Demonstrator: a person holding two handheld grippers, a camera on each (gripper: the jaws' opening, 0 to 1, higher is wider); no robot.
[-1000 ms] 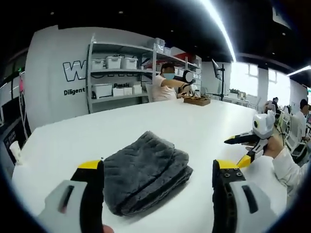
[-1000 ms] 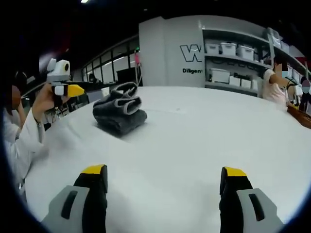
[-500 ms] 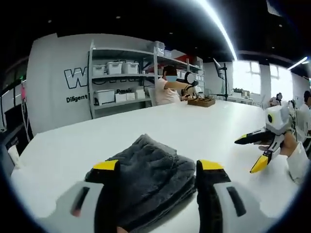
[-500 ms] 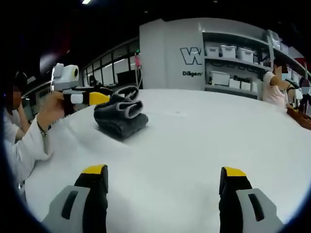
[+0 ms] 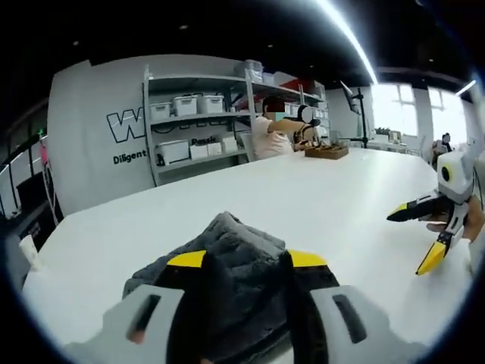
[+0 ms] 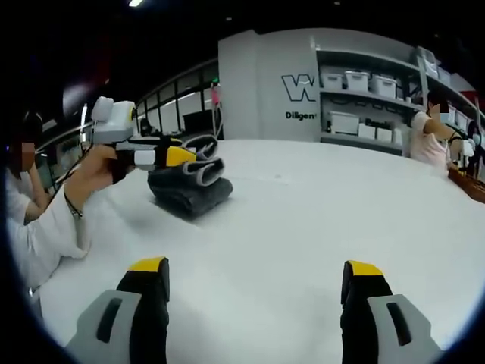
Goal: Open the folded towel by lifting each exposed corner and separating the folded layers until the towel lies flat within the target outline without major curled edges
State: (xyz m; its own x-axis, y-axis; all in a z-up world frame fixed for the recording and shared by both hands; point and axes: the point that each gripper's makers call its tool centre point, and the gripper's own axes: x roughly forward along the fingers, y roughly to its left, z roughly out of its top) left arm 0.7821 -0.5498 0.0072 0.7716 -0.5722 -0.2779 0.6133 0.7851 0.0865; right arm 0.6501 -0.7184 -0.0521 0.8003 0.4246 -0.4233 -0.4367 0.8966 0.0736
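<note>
Left gripper view: folded dark grey ribbed towel (image 5: 227, 262) lying on white surface (image 5: 326, 197), directly ahead between left gripper (image 5: 246, 259) fingers, yellow-tipped and narrowed around top fold; firm clamp not confirmed. Right gripper view: right gripper (image 6: 254, 267) fingers wide apart, empty, well apart from towel, lying far-left. Left nearer by far. No target outline discernible. Wall lettering: large "W", then "Diligent", partly cut off.
</note>
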